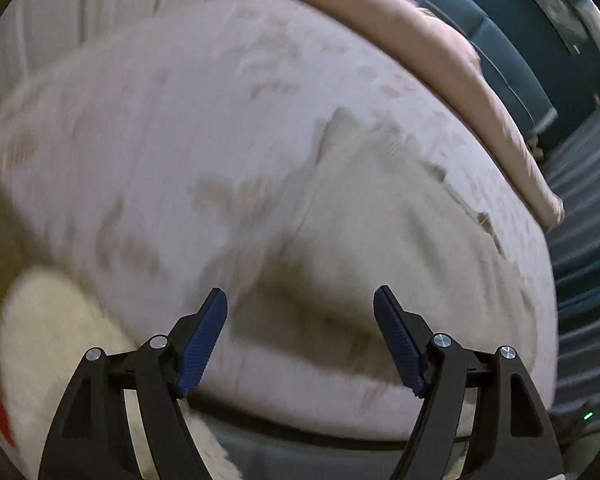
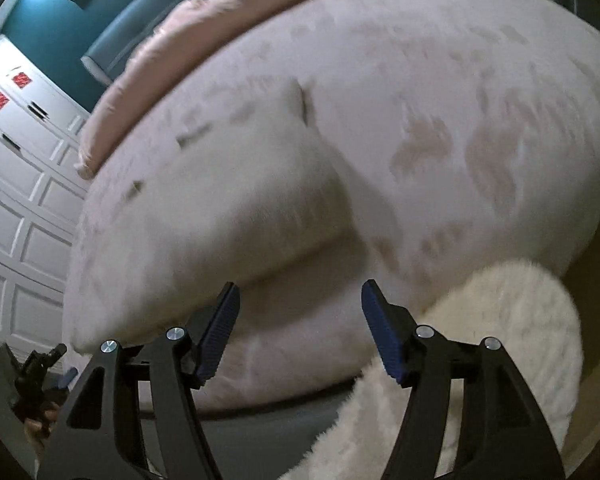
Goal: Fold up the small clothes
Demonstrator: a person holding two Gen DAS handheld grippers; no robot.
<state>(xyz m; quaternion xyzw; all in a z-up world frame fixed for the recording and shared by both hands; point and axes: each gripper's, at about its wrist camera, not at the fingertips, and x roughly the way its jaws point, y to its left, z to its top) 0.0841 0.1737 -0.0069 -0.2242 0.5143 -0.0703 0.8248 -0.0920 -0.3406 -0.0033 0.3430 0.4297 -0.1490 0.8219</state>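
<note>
A pale cream garment [image 1: 380,208] lies spread on the pinkish patterned bed cover [image 1: 160,120]; both views are motion-blurred. It also shows in the right wrist view [image 2: 240,192] as a flat pale patch with an edge near the bed's front. My left gripper [image 1: 300,304] is open and empty, above the garment's near edge. My right gripper [image 2: 300,296] is open and empty, hovering over the garment's near part. The left gripper [image 2: 40,372] shows faintly at the lower left of the right wrist view.
A fluffy white rug [image 2: 480,340] lies on the floor at the bed's front, also in the left wrist view [image 1: 60,340]. A pink folded blanket [image 1: 440,56] runs along the bed's far side. A teal headboard [image 1: 520,40] and white panelled cupboards [image 2: 16,160] stand beyond.
</note>
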